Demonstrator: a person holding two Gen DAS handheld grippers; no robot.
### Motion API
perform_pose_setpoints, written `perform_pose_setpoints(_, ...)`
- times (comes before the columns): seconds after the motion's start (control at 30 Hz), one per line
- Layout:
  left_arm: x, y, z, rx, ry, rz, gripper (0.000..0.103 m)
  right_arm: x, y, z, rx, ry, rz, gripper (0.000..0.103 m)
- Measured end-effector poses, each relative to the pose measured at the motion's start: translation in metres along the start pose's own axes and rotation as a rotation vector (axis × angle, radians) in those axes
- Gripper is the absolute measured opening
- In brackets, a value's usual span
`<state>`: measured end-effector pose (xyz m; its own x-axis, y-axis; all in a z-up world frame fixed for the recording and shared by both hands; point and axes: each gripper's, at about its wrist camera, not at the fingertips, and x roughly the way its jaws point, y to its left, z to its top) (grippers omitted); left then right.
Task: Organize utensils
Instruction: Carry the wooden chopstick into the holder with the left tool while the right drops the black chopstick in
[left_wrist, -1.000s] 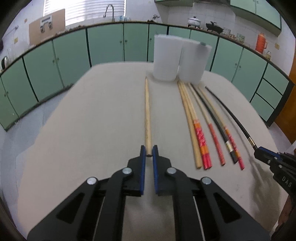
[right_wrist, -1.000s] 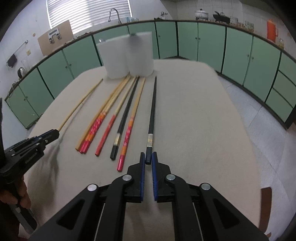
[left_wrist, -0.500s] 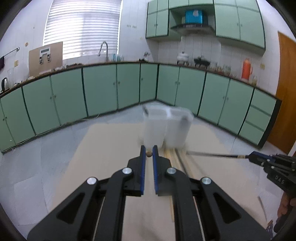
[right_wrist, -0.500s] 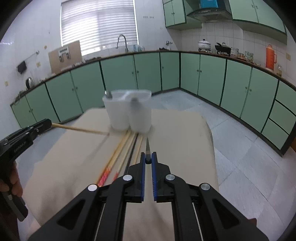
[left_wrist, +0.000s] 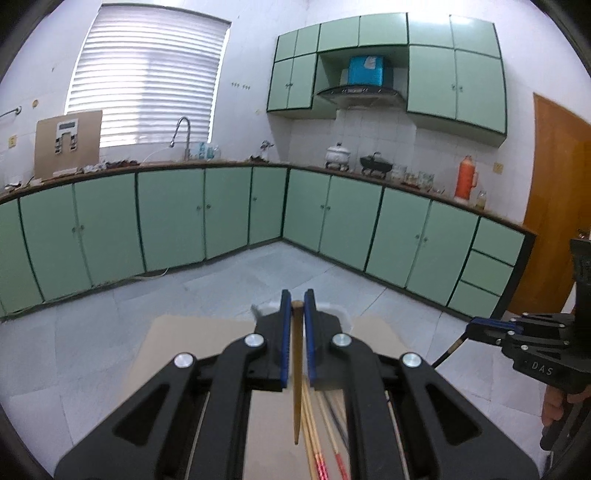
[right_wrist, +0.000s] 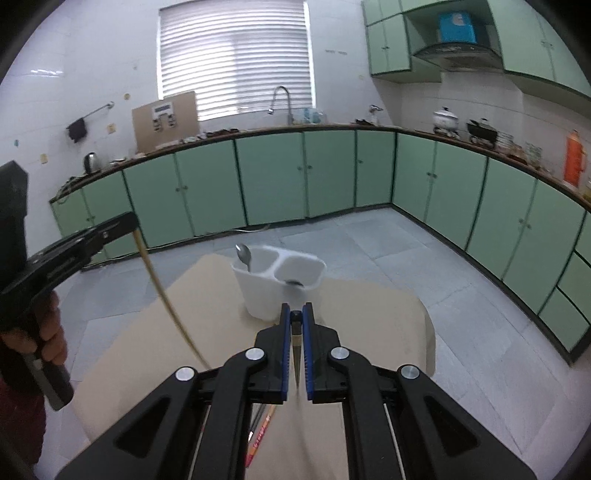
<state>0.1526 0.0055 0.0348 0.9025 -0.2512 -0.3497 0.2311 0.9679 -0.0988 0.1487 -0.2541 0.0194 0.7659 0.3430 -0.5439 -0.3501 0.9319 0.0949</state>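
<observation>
My left gripper (left_wrist: 297, 301) is shut on the top end of a plain wooden chopstick (left_wrist: 296, 387), which hangs down over the table. The right wrist view shows that gripper (right_wrist: 127, 223) at the left with the wooden chopstick (right_wrist: 162, 291) dangling from it. My right gripper (right_wrist: 295, 314) is shut on a black chopstick (right_wrist: 296, 354) that also hangs tip down. In the left wrist view it (left_wrist: 474, 326) enters from the right, the black chopstick (left_wrist: 447, 354) slanting below it. A white two-compartment holder (right_wrist: 258, 291) stands ahead with a spoon (right_wrist: 243, 254) in it.
Several more chopsticks (left_wrist: 314, 439) with red ends lie on the beige table (right_wrist: 369, 325) under the grippers. A second spoon (right_wrist: 294, 283) rests at the holder's near rim. A person's hand (right_wrist: 51, 332) grips the left tool. Green cabinets ring the tiled floor.
Both grippers have risen from the table, each lifting its chopstick. The chopsticks swung from lying flat to hanging down. The views tilted up toward the kitchen wall.
</observation>
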Motion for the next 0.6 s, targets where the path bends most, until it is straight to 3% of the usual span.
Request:
perform_pose_setpoints(0.37, 0.026, -0.015, 0.097, 0.036, -0.174, -0.004, 0.006, -0.015, -0.022, 0.112, 0.017, -0.162, 0.071, 0.006)
perform_pose_setpoints(0.47, 0.05, -0.022, 0.106, 0.051, -0.196, 0.017, 0.006, 0.01, -0.023, 0.132, -0.001, -0.167, 0.02, 0.006)
perform_pose_setpoints(0.6, 0.094, -0.025, 0.097, 0.059, -0.154, 0.03, 0.006, 0.06, -0.025, 0.128, 0.008, -0.114, -0.016, 0.006)
